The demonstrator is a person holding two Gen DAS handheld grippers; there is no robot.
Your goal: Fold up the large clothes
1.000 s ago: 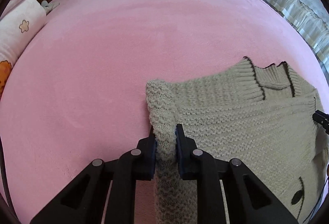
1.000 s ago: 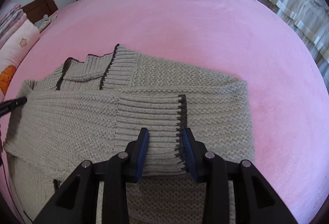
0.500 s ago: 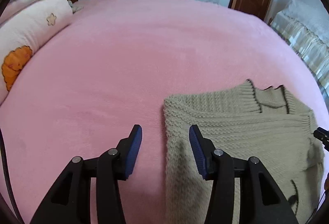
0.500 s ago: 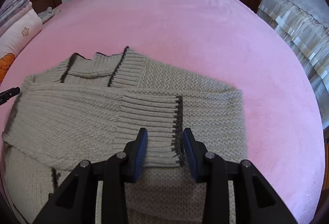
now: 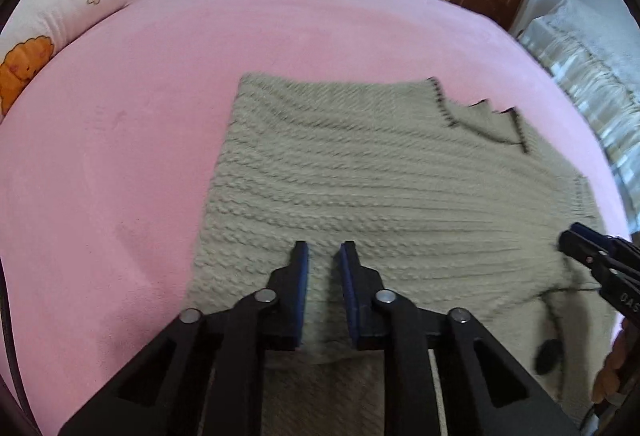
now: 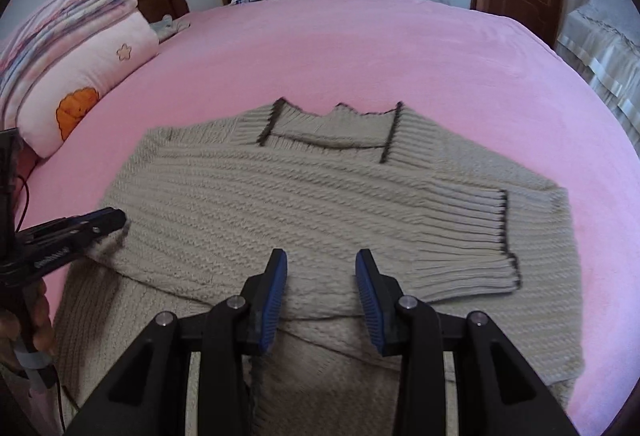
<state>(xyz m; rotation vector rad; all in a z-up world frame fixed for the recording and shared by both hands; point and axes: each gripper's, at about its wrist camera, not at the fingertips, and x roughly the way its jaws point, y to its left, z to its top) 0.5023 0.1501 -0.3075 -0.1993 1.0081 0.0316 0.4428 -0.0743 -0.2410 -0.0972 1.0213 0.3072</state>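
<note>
Now, in the left wrist view, the left tongs (image 5: 323, 248) hover over the near left part of the beige knit sweater (image 5: 384, 188), jaws slightly apart with nothing between them. The sweater lies flat on the pink bed (image 5: 120, 140), its left edge folded in straight and its dark-trimmed collar (image 5: 480, 120) toward the far right. The frame is blurred, so the stitch detail is unclear.

From the right wrist view, the right tongs (image 6: 321, 256) stand wider apart and empty above the sweater's middle. A sleeve crosses the body, its ribbed cuff (image 6: 496, 240) ending toward the right; the collar faces away.

With both sides apparently turned in, the next step is likely folding the lower half up toward the collar. For a good result, each pair of tongs should probably pinch the full thickness of the hem near its own corner, lift together and evenly, and lay the hem level with the shoulders so the crossed sleeve stays put.
</note>
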